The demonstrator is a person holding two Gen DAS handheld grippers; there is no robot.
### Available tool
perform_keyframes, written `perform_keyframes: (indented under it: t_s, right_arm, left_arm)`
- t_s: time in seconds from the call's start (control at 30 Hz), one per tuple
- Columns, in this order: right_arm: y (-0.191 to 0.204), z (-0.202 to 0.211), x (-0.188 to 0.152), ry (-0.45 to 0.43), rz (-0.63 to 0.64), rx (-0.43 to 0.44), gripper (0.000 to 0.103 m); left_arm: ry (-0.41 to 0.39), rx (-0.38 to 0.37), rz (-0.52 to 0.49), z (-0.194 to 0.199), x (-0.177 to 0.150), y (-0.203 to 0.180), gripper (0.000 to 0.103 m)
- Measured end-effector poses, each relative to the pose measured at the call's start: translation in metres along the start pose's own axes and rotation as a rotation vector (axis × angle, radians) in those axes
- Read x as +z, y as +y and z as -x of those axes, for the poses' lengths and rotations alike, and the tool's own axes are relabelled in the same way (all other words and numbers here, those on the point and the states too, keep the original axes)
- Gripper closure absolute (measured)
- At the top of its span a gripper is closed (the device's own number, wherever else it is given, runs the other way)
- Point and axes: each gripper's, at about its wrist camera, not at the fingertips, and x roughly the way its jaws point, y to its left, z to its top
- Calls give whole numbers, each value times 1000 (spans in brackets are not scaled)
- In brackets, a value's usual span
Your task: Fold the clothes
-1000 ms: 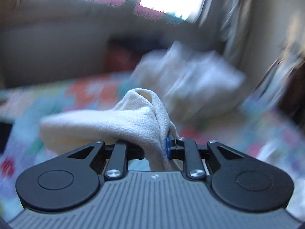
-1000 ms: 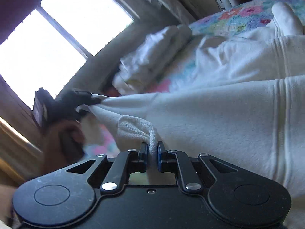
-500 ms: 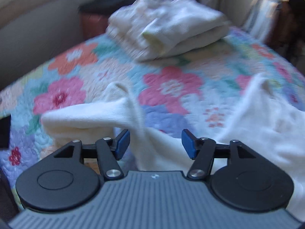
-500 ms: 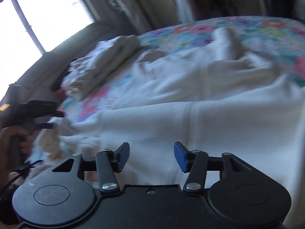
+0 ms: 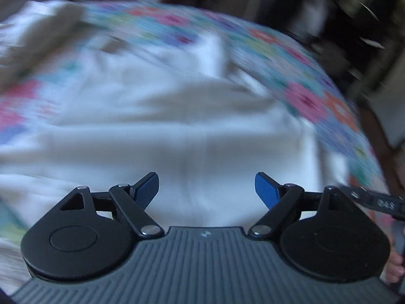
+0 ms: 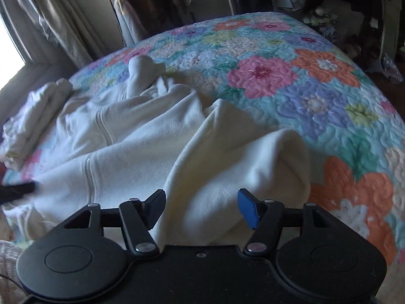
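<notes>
Left wrist view: heavy motion blur throughout. White garment (image 5: 177, 131) readable as pale mass only; seams, edges, folds indistinct. Floral quilt (image 5: 316, 101) smeared; pattern detail lost. Pale bundle (image 5: 38, 30) at upper left: identity cannot be told. Dark room background unresolved. Right edge: black bar (image 5: 374, 202) with partial lettering, cut off by frame; fingertip (image 5: 395, 268) partly visible, remainder outside frame.

Right wrist view: garment near hem hidden behind gripper body. Folded white stack (image 6: 33, 121) cut by left edge. Dark object (image 6: 15, 190) at left edge, mostly outside frame. Hanging items in background too dark to identify.

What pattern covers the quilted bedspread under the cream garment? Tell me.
Large pink, orange and purple flowers on turquoise quilted bedspread; clearest in right wrist view.
</notes>
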Motion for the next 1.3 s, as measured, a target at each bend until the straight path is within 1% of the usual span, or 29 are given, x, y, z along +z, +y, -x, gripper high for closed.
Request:
perform_keyframes:
  t_s: [0.1, 0.13, 0.17, 0.23, 0.33, 0.37, 0.4, 0.43, 0.47, 0.5, 0.53, 0.57, 0.67, 0.73, 0.83, 0.9, 0.93, 0.97, 1.03, 1.1, 1.2, 1.3]
  right_arm:
    - [0, -6, -12, 66, 11, 82, 22]
    - [-1, -10, -17, 89, 12, 99, 25]
    - [-4, -16, -22, 111, -3, 95, 23]
    - [-14, -28, -31, 153, -56, 84, 22]
    - [-20, -46, -33, 195, -111, 127, 22]
    - [-21, -52, -33, 208, -128, 143, 22]
    - [-22, -58, -34, 221, -144, 158, 27]
    - [-18, -60, -33, 211, -124, 166, 36]
    - [-11, -61, -31, 196, -84, 169, 41]
    - [-3, -61, -28, 173, -43, 169, 58]
    - [3, -60, -25, 151, 6, 182, 82]
    - [9, -59, -21, 130, 58, 200, 84]
    - [21, -53, -7, 78, 181, 204, 88]
    - [17, -49, 5, 68, 225, 221, 89]
    - [0, -50, 22, 48, 255, 213, 90]
    - [-9, -48, 31, 12, 260, 185, 90]
    - [-13, -47, 36, -8, 261, 169, 90]
    - [-17, -46, 41, -28, 262, 153, 91]
    - [-28, -43, 51, -91, 269, 75, 91]
    - [-42, -43, 63, -134, 249, -7, 91]
    - [-69, -43, 84, -183, 174, -91, 91]
    - [-95, -37, 106, -267, 116, -180, 90]
  left_arm:
    - [19, -129, -68, -31, -22, -37, 29]
    - [26, -167, -90, -39, -30, -48, 40]
    - [36, -184, -107, -47, -37, -56, 50]
    - [66, -168, -118, -60, -48, -64, 50]
    - [79, -192, -86, -69, -58, -55, 49]
    - [78, -187, -81, -70, -60, -50, 49]
    - [76, -177, -85, -71, -61, -46, 49]
    - [75, -168, -93, -72, -62, -43, 49]
    - [76, -164, -103, -72, -64, -42, 49]
    - [77, -162, -111, -72, -65, -41, 48]
    - [77, -163, -112, -71, -66, -39, 47]
    - [76, -166, -111, -69, -67, -38, 46]
    - [65, -182, -121, -65, -68, -38, 43]
    - [54, -187, -135, -64, -68, -39, 42]
    - [45, -198, -133, -64, -68, -41, 39]
    - [53, -195, -145, -67, -68, -44, 39]
    - [63, -181, -167, -69, -68, -47, 39]
    - [78, -153, -207, -71, -69, -50, 39]
    - [111, -68, -294, -80, -73, -57, 39]
    - [122, -34, -328, -88, -78, -58, 39]
    - [129, -45, -302, -90, -77, -55, 38]
    - [134, -52, -311, -89, -77, -54, 37]
